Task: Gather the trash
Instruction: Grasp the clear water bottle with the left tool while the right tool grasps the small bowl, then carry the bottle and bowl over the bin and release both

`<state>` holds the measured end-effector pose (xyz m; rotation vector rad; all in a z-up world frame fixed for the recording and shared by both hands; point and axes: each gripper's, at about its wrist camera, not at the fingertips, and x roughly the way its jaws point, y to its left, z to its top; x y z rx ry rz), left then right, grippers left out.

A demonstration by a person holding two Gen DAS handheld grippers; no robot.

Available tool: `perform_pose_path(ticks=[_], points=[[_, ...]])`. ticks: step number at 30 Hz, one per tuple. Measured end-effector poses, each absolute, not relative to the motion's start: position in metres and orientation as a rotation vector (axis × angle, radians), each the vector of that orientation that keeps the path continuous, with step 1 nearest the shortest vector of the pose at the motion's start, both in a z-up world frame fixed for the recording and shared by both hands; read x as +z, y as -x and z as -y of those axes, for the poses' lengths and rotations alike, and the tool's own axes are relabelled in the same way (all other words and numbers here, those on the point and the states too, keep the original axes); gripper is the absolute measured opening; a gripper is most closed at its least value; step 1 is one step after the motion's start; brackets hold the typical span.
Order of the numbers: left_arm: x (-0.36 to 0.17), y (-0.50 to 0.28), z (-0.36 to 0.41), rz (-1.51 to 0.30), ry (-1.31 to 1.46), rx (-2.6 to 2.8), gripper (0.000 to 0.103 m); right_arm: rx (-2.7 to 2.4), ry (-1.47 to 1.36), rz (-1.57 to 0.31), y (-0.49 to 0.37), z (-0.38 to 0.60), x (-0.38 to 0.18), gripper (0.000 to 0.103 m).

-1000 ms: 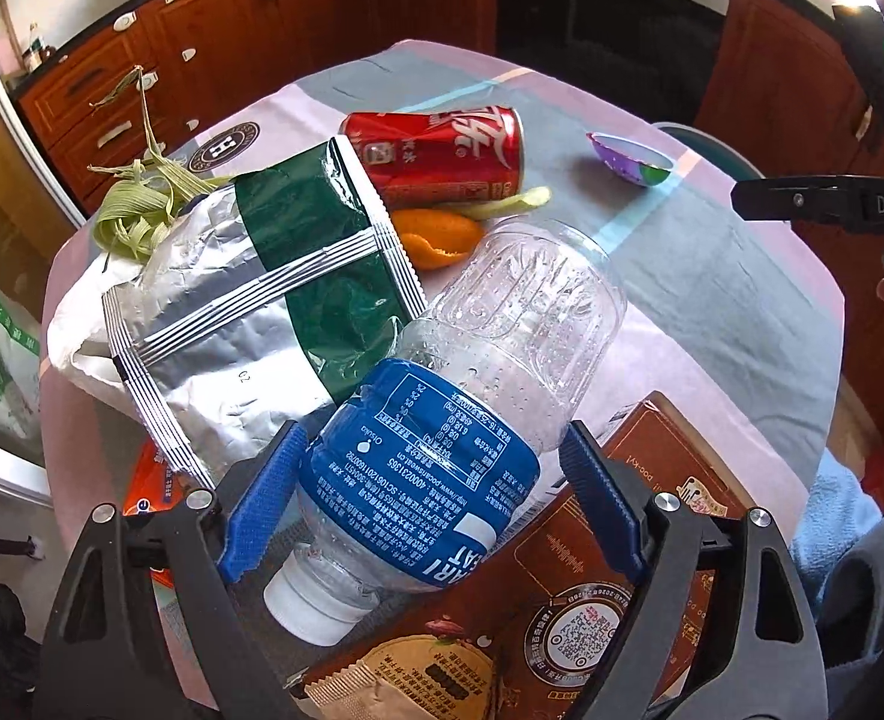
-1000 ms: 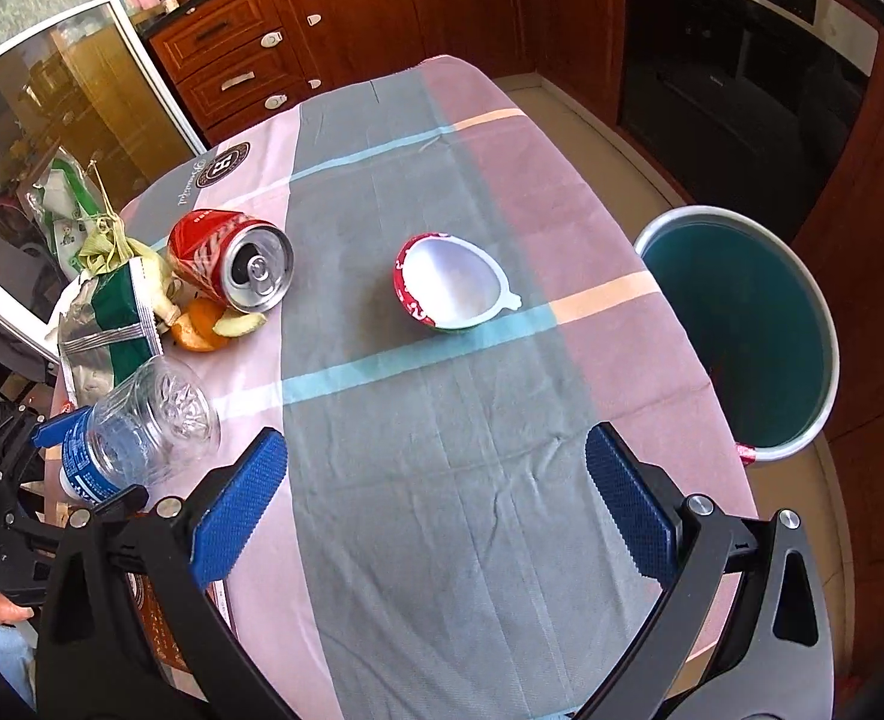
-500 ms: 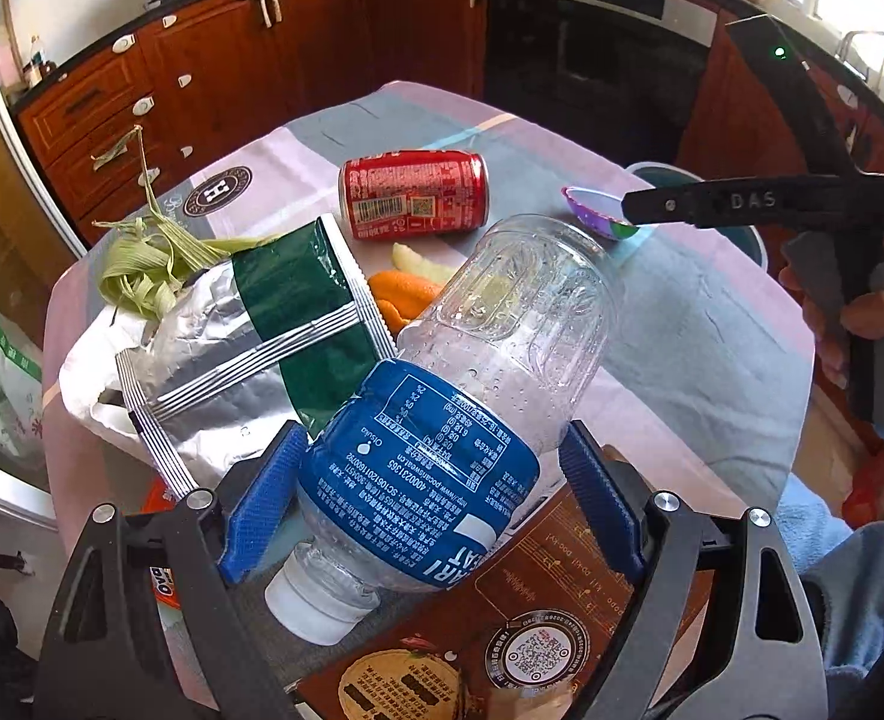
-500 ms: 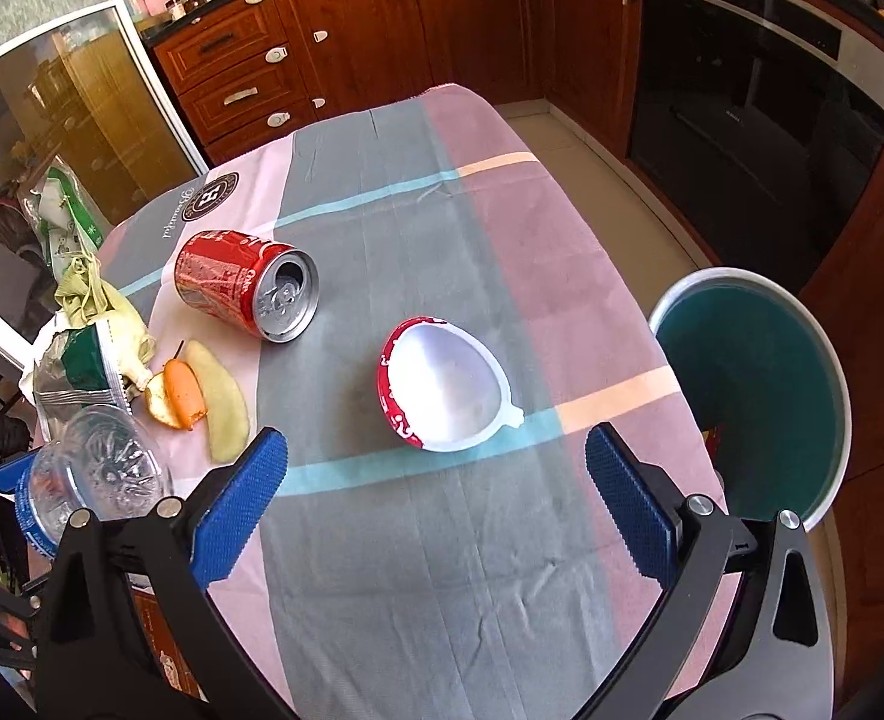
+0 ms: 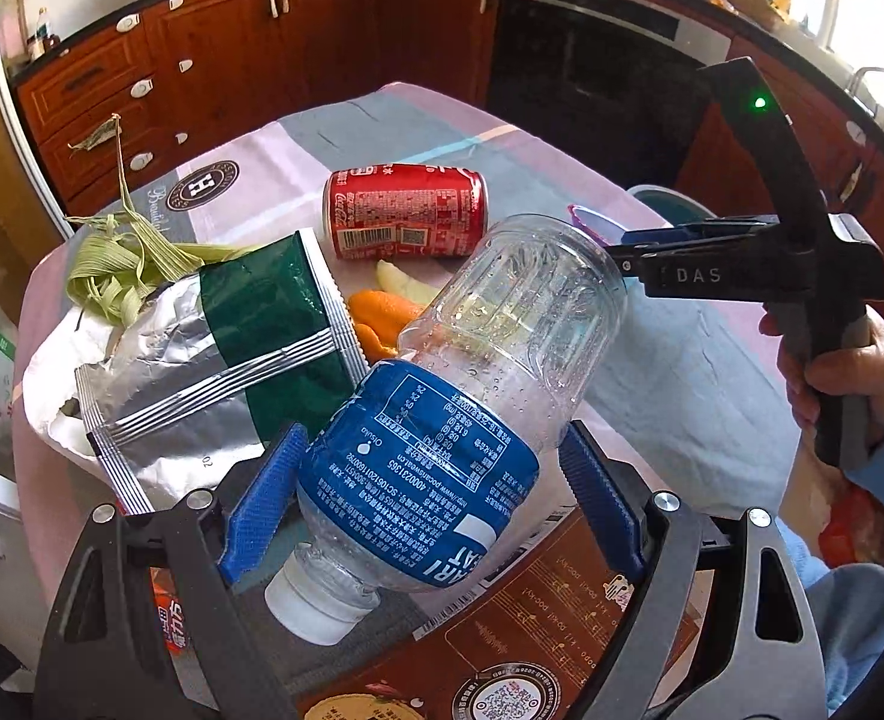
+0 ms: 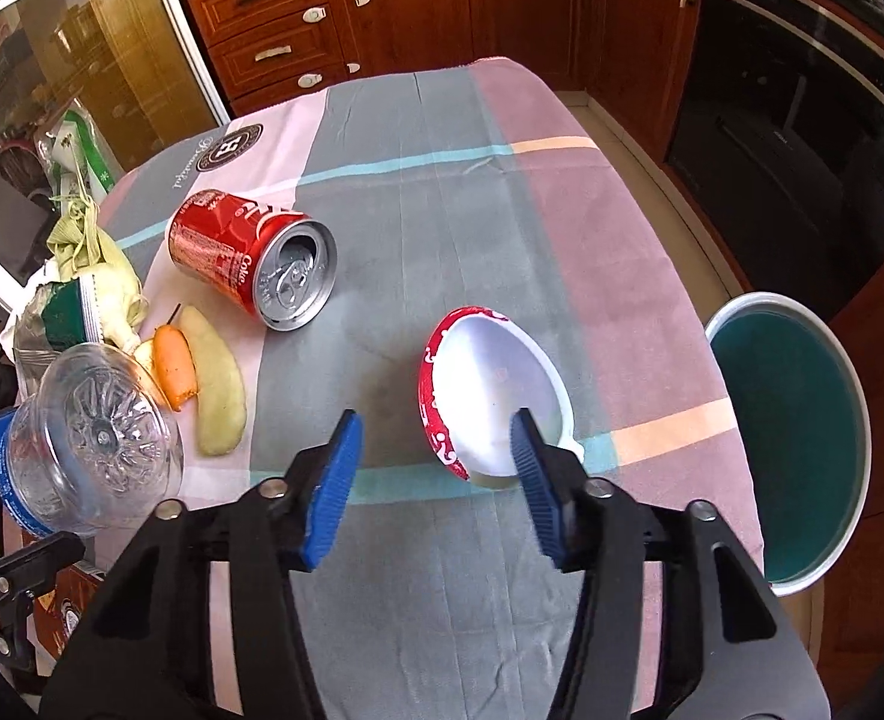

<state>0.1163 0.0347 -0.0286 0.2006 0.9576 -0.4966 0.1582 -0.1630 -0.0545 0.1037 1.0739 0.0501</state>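
Note:
My left gripper [image 5: 430, 444] is shut on a clear plastic bottle [image 5: 472, 360] with a blue label, and holds it tilted, cap toward the camera, above the table. The bottle's base [image 6: 94, 420] shows at the left in the right wrist view. My right gripper [image 6: 436, 420] hovers at a red and white cup [image 6: 490, 384] lying on its side. Its jaws are closing: the right finger sits over the cup's mouth, the left finger stands apart, and the cup's red wall lies between them. A red can [image 6: 250, 258] lies on its side farther left.
A teal bin [image 6: 790, 438] stands on the floor off the table's right edge. Fruit peels [image 6: 220, 390], a foil snack bag [image 5: 220, 348], corn husks [image 5: 124, 252] and a brown box [image 5: 562, 630] crowd the left end. A hand holds the right gripper [image 5: 628, 237].
The right gripper has moved down and closer to the cup, and its jaws have narrowed from wide open. The left gripper still holds the bottle, little moved.

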Motion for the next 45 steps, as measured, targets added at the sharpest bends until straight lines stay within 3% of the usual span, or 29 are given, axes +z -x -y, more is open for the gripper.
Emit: perform_pose_path(ticks=[1, 6, 21, 35, 45], points=[[-0.029, -0.116, -0.034, -0.958, -0.197, -0.496, 0.086, 0.054, -0.111, -1.090, -0.160, 0.164, -0.058, 0.019], [-0.023, -0.113, -0.032, -0.938, -0.193, -0.492, 0.086, 0.065, -0.135, -1.082, -0.153, 0.165, -0.057, 0.007], [0.012, -0.117, 0.012, -0.886, -0.167, -0.570, 0.086, 0.039, -0.215, -0.994, -0.121, 0.202, -0.018, 0.006], [0.013, -0.147, 0.161, -0.895, -0.230, -0.775, 0.086, -0.201, -0.321, -0.915, -0.083, 0.327, 0.010, 0.006], [-0.014, -0.173, 0.256, -0.937, -0.305, -0.795, 0.086, -0.280, -0.406, -0.972, -0.077, 0.394, -0.024, 0.006]])
